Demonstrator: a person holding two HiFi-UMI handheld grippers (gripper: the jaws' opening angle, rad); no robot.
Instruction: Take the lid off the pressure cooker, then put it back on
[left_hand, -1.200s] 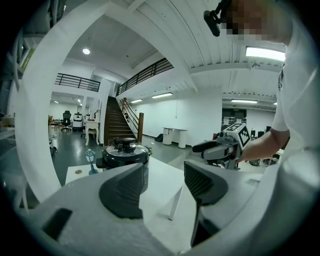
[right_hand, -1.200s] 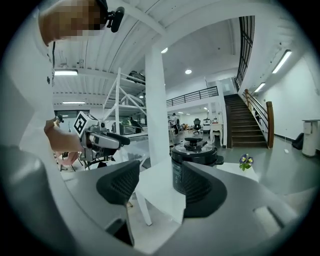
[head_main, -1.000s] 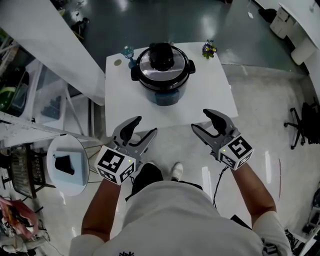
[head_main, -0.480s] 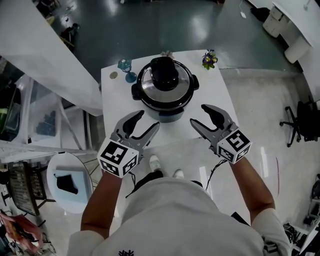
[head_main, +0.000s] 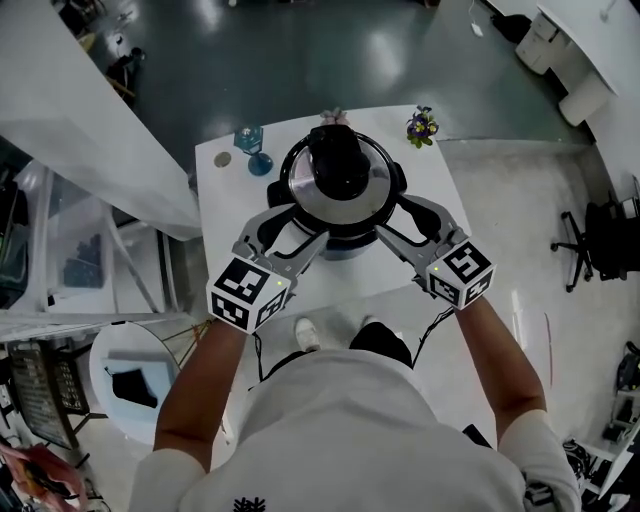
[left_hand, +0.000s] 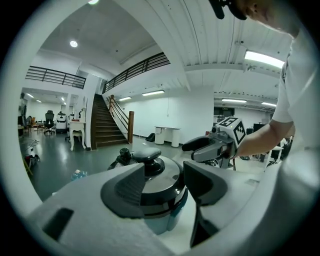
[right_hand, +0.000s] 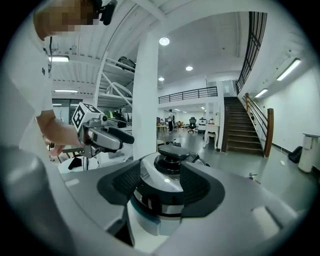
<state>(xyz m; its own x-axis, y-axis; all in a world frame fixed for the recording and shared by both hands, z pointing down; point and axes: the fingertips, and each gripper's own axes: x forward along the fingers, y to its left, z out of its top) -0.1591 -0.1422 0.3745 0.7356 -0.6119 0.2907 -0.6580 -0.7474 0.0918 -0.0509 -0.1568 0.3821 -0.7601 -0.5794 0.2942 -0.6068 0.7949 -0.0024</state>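
Note:
The pressure cooker (head_main: 340, 200) stands on a small white table (head_main: 440, 175), its steel lid (head_main: 352, 192) in place with a black knob (head_main: 338, 158) on top. My left gripper (head_main: 285, 233) is open at the cooker's near-left side, fingers apart from it. My right gripper (head_main: 406, 224) is open at the near-right side, also not touching. In the left gripper view the cooker (left_hand: 162, 200) shows between the jaws of my left gripper (left_hand: 167, 186), and the right gripper (left_hand: 205, 148) shows beyond. The right gripper view has the lid (right_hand: 162, 182) framed by my right gripper (right_hand: 164, 187), with the left gripper (right_hand: 107, 138) at left.
A blue stemmed glass (head_main: 254, 148) and a small round disc (head_main: 222, 159) sit at the table's far left corner, a little flower pot (head_main: 421, 126) at the far right. A round white stool (head_main: 130, 370) stands lower left, an office chair (head_main: 600, 240) at right.
Both grippers moved forward from the table's near edge and now flank the cooker on either side. The jaws stay open. The cooker and lid have not moved.

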